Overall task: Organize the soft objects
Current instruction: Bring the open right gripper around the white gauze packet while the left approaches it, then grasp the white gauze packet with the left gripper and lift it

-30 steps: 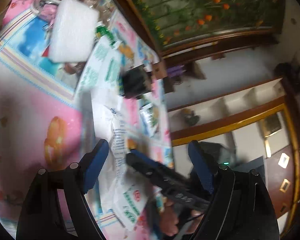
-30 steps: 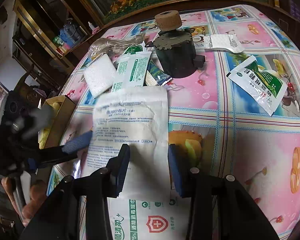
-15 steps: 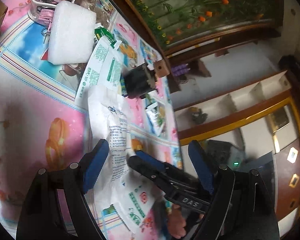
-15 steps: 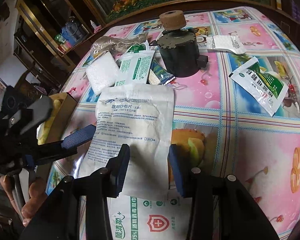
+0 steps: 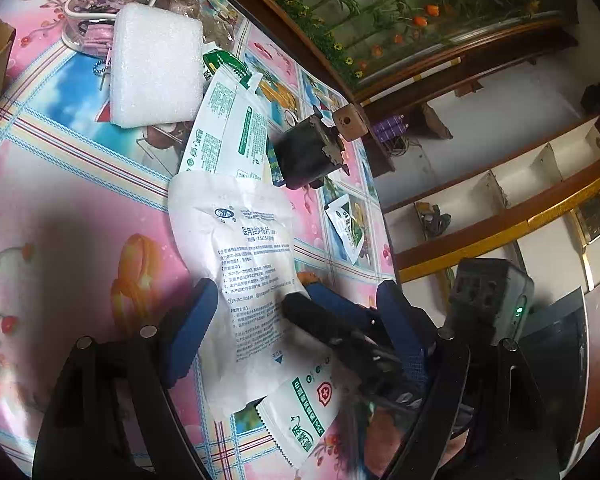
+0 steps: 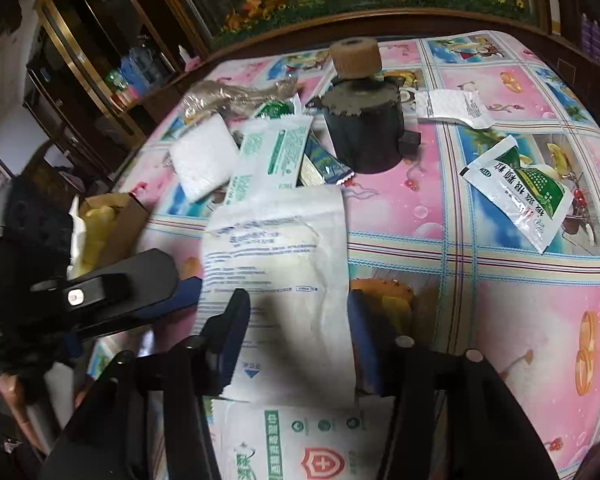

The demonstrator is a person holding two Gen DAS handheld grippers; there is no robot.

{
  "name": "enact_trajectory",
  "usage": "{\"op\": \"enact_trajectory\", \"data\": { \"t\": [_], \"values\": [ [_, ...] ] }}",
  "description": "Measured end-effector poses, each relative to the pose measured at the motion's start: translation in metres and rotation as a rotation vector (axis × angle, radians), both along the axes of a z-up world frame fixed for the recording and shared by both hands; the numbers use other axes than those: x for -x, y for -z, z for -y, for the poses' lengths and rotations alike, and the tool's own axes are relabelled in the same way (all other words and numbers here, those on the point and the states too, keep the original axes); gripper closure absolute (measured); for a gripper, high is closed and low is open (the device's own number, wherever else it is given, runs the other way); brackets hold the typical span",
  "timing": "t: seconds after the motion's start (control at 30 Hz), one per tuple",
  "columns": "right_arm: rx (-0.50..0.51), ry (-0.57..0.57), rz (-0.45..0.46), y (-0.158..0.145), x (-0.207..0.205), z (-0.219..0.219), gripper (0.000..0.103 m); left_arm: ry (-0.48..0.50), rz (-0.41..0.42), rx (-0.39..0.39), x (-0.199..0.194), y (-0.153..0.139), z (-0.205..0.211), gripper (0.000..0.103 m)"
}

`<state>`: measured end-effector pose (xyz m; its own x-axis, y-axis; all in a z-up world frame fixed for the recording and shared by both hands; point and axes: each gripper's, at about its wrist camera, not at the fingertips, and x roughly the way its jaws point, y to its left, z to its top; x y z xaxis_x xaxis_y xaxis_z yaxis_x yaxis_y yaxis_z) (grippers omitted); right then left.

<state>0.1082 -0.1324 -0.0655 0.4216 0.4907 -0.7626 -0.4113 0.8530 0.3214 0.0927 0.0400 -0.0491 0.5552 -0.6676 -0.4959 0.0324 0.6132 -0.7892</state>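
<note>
Hovering over the patterned surface (image 6: 500,312), we see our right hand-held gripper (image 6: 296,340) with its jaws opening, the white gauze packet (image 6: 284,264) lying flat between them, not pinched. Our left hand-held gripper (image 5: 296,320) stands with fingers apart, empty, over the same packet's near end. That packet overlaps a wipes sachet (image 6: 300,444) at the near edge. Beyond it lie a green-printed pouch (image 6: 272,156), a white foam pad (image 6: 202,158) and a dark pot (image 6: 364,132).
</note>
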Motion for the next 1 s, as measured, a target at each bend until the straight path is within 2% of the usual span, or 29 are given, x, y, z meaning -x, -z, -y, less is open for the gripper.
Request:
{"op": "enact_trajectory", "data": {
  "t": [0.13, 0.23, 0.3, 0.37, 0.5, 0.63, 0.77, 0.83, 0.87, 0.9, 1.0],
  "values": [
    [0.092, -0.021, 0.047, 0.002, 0.004, -0.011, 0.050, -0.021, 0.022, 0.001, 0.002, -0.006, -0.005, 0.022],
    [0.146, -0.025, 0.072, 0.003, 0.009, -0.015, 0.050, -0.093, 0.029, -0.079, 0.005, -0.011, -0.014, 0.021],
    [0.150, -0.024, 0.067, 0.003, 0.009, -0.012, 0.050, -0.131, -0.002, -0.132, 0.003, -0.008, -0.018, 0.021],
    [0.154, -0.017, 0.059, 0.002, 0.009, -0.007, 0.050, -0.137, -0.024, -0.147, 0.001, -0.002, -0.019, 0.021],
    [0.137, -0.024, 0.055, 0.002, 0.011, -0.001, 0.050, -0.083, -0.022, -0.085, -0.006, 0.003, -0.013, 0.021],
    [0.126, -0.055, 0.063, 0.002, 0.014, -0.004, 0.050, -0.023, -0.114, -0.009, -0.022, 0.006, 0.000, 0.021],
    [0.094, -0.065, 0.058, 0.002, 0.012, -0.004, 0.048, 0.008, -0.145, 0.050, -0.036, 0.006, 0.004, 0.022],
    [0.066, -0.062, 0.036, 0.002, 0.009, 0.000, 0.048, 0.008, -0.141, 0.121, -0.035, 0.007, -0.002, 0.022],
    [0.053, -0.060, 0.027, 0.001, 0.008, 0.002, 0.048, 0.020, -0.136, 0.198, -0.035, 0.010, -0.004, 0.022],
    [0.035, -0.056, 0.018, 0.001, 0.007, 0.005, 0.048, 0.024, -0.136, 0.231, -0.034, 0.012, -0.005, 0.022],
    [0.018, -0.053, 0.008, 0.001, 0.007, 0.006, 0.048, 0.029, -0.123, 0.210, -0.029, 0.012, -0.001, 0.034]
  ]
}}
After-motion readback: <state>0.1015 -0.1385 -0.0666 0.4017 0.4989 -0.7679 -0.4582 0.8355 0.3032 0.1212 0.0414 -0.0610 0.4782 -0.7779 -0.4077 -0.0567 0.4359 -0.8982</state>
